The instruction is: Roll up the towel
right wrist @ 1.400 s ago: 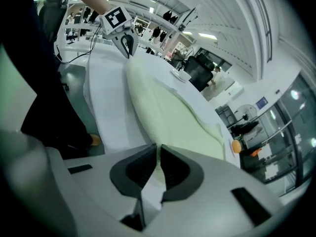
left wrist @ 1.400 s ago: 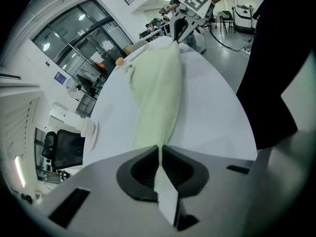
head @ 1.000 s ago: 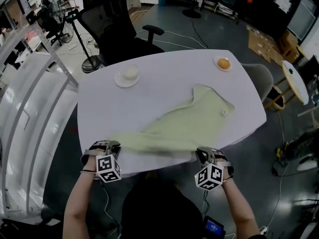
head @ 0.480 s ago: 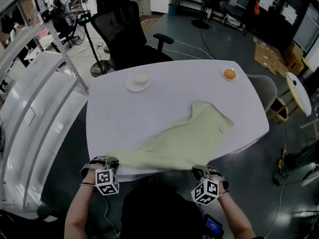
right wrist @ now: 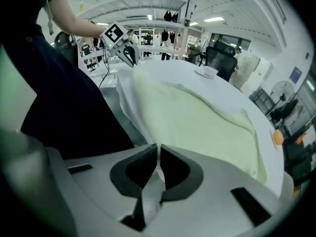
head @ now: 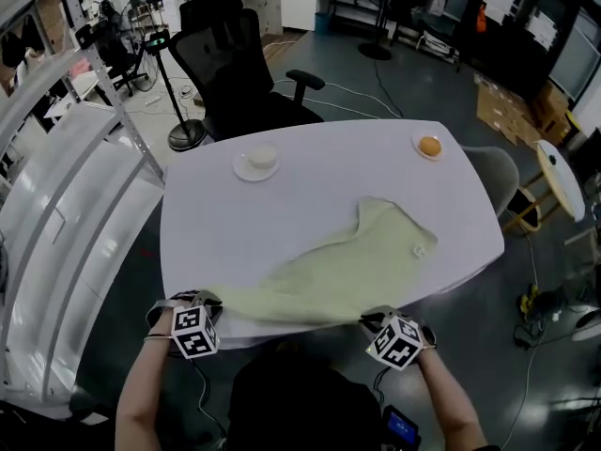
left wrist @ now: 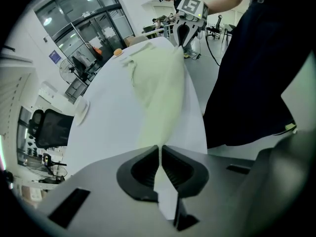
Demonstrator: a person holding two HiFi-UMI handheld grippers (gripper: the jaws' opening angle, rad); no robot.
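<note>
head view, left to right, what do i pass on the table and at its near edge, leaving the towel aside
left gripper → white saucer → right gripper → small plate with an orange thing. The towel spans most of that width, so it has no single place.

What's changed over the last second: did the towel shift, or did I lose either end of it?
The left tool and right tool drew back slightly toward the person, dragging the towel across the table toward its near edge, so its far end slid away from the orange. Nothing was let go: both tools stay shut on the towel's near edge. The cup on its saucer and the orange kept their places.
</note>
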